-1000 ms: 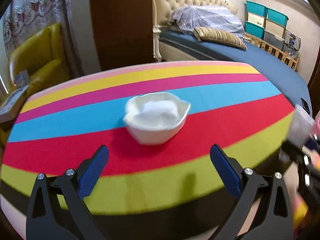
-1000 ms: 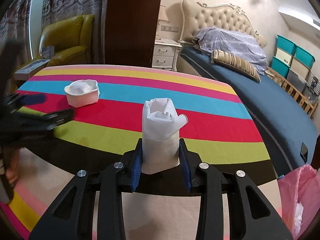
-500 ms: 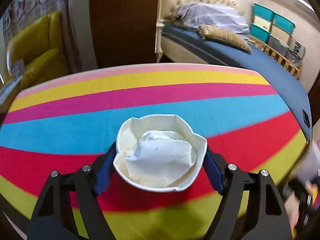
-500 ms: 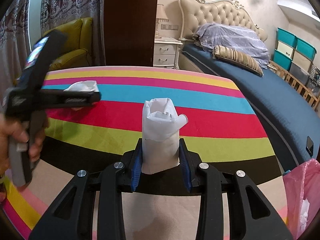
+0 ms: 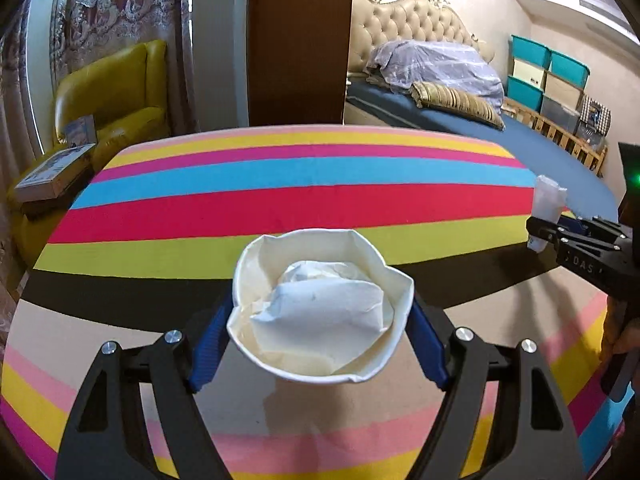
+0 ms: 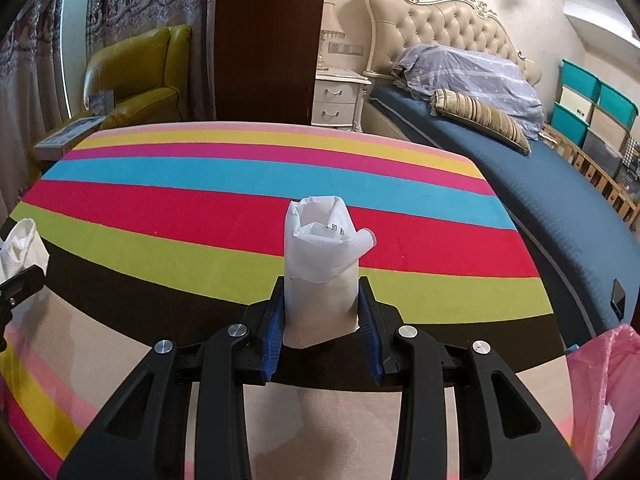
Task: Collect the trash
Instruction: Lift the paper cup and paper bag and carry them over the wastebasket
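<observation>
Left hand-held gripper (image 5: 320, 344) grips tissue-filled paper cup (image 5: 320, 312).

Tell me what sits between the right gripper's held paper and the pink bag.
Nothing: right wrist view shows only bare striped rug between crumpled paper and pink bag.

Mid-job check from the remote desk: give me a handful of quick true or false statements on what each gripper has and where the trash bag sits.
1. The left gripper is shut on the crumpled paper cup. True.
2. The paper cup is empty. False: a wad of white paper sits inside it.
3. The right gripper is open and holds nothing. False: it is shut on a white paper wrapper standing upright between the fingers.
4. A pink trash bag shows at the lower right of the right wrist view. True.
5. The paper cup rests on the red stripe of the striped rug. False: it is lifted, held in the left gripper.
</observation>
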The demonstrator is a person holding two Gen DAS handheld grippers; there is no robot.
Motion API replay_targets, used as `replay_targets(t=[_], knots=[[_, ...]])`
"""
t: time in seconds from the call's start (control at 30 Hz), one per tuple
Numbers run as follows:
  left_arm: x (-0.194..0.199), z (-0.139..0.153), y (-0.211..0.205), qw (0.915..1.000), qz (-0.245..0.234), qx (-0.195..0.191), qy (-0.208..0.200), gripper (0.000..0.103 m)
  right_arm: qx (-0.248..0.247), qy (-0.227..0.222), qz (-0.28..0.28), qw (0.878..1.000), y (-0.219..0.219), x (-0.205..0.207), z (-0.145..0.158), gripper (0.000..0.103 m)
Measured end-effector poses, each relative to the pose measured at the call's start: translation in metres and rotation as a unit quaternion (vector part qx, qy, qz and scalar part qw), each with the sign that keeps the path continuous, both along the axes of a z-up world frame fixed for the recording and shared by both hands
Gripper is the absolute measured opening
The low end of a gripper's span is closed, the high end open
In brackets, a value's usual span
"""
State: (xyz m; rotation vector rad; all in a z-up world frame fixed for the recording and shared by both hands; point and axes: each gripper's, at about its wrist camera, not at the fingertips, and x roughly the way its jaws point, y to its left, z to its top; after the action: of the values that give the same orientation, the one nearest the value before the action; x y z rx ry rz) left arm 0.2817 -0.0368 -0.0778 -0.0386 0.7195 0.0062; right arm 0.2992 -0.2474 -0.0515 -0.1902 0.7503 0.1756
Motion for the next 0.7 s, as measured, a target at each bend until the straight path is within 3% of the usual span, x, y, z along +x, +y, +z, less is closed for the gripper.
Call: replay_targets(t=[0.13,0.7], knots=[[0.004,-0.001,-0.006,0.9999,-0.008,0.012,0.008,0.076,-0.002,0.001,-0.007,1.0,0.0,0.001,0.0,0.034],[-0.012,0.004,-0.012,0.9984,0.002,0.051,-0.026,0.076,-0.004,-0.002,-0.022,1.0,0.0,-0.002,-0.001,0.034]])
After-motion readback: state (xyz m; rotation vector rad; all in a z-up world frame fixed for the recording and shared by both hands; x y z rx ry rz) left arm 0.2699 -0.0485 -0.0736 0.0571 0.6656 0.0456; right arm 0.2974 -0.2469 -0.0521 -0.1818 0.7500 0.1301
